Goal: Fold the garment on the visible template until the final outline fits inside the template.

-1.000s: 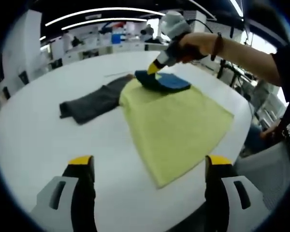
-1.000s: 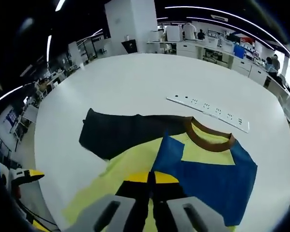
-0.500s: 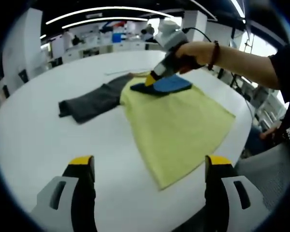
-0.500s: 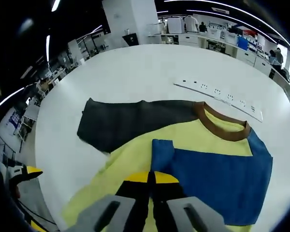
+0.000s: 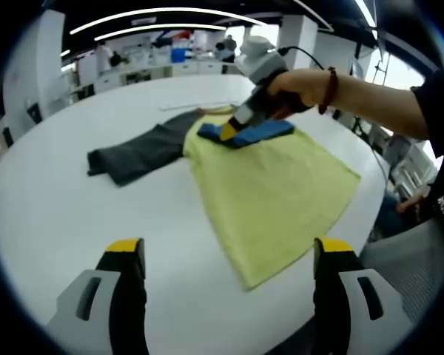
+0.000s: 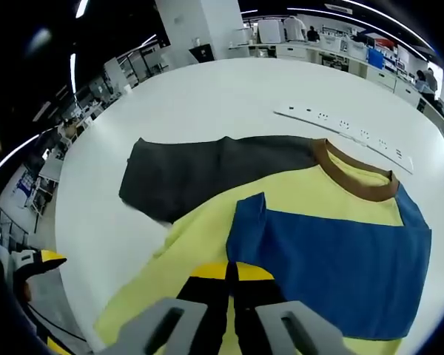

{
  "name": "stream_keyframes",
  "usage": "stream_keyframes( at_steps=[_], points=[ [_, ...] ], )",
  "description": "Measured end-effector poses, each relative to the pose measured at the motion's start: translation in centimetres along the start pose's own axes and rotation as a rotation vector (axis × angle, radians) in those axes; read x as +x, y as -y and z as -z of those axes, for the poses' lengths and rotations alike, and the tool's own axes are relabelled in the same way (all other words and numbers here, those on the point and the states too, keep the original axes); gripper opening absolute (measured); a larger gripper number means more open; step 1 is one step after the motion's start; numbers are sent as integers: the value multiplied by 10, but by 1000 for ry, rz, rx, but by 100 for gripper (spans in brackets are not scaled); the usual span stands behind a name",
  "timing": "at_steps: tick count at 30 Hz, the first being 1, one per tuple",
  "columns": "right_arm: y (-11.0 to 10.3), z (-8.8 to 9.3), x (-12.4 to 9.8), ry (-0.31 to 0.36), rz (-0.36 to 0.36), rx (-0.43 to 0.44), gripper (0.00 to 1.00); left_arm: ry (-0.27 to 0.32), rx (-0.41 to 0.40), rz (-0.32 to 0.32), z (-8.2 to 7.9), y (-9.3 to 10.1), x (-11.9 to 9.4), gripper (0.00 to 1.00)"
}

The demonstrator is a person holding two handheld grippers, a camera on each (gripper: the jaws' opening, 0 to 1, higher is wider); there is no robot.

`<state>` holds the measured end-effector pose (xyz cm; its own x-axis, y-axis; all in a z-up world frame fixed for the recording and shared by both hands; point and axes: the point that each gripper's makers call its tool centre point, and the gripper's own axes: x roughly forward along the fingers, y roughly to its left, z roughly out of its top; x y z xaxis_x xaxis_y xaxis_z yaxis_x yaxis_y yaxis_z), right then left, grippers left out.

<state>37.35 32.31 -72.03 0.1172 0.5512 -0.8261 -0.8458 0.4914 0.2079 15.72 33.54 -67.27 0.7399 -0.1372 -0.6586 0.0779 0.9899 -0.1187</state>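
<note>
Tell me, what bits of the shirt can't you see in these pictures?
- Right gripper view: the shut right gripper hides the blue sleeve edge it seems to pinch.
- Right gripper view: the shirt's lower hem is cut off by the picture's bottom edge.
- Left gripper view: the brown collar is hidden behind the right gripper.
- Right gripper view: the white strip's markings are too small to read.

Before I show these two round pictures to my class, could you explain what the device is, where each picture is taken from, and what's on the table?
A person holds hand tongs, one in each hand, each carrying a fisheye camera. The left gripper view looks past its own open left tongs at the white table. On it lies a yellow T-shirt with a dark grey sleeve spread out and a blue sleeve folded over it. The right tongs are shut on that blue sleeve. The right gripper view looks along those tongs; it shows the brown collar and a white strip beyond.
</note>
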Motion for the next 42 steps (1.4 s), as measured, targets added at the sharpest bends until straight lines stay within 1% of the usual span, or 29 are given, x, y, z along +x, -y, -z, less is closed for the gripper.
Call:
stream_keyframes(
  at_steps=[8, 12, 15, 17, 20, 22, 24, 28, 30, 34, 39, 42],
  points=[
    [-2, 7, 6, -13, -3, 0, 0, -4, 3, -4, 2, -2, -2, 91],
    [-3, 7, 6, -4, -12, -4, 0, -3, 1, -4, 2, -2, -2, 91],
    [-3, 6, 2, 12, -29, 2, 1, -4, 6, -4, 2, -2, -2, 91],
    [0, 2, -2, 36, -15, -14, 6, -1, 9, -5, 1, -1, -2, 91],
    [6, 0, -9, 47, 4, -16, 13, 4, 10, -5, -1, -1, -2, 91],
    [12, -2, -14, 61, 17, -11, 14, 5, 15, -5, -2, -1, -2, 91],
    [17, -2, -15, 63, 23, -11, 14, 7, 15, -3, -3, 0, -2, 91],
    [20, 1, -13, 57, 8, -4, 19, 7, 18, -1, -4, 1, -2, 90],
    [19, 3, -11, 51, -7, 5, 19, 7, 20, 0, -4, 1, -2, 90],
    [21, 5, -8, 42, -1, -13, 18, 8, 16, -5, -4, -1, -4, 90],
    [19, 8, -3, 38, -10, -12, 17, 5, 15, -16, -3, -4, -6, 90],
    [17, 8, -2, 44, -8, -26, 14, 2, 17, -22, -3, -6, -7, 90]
  ],
)
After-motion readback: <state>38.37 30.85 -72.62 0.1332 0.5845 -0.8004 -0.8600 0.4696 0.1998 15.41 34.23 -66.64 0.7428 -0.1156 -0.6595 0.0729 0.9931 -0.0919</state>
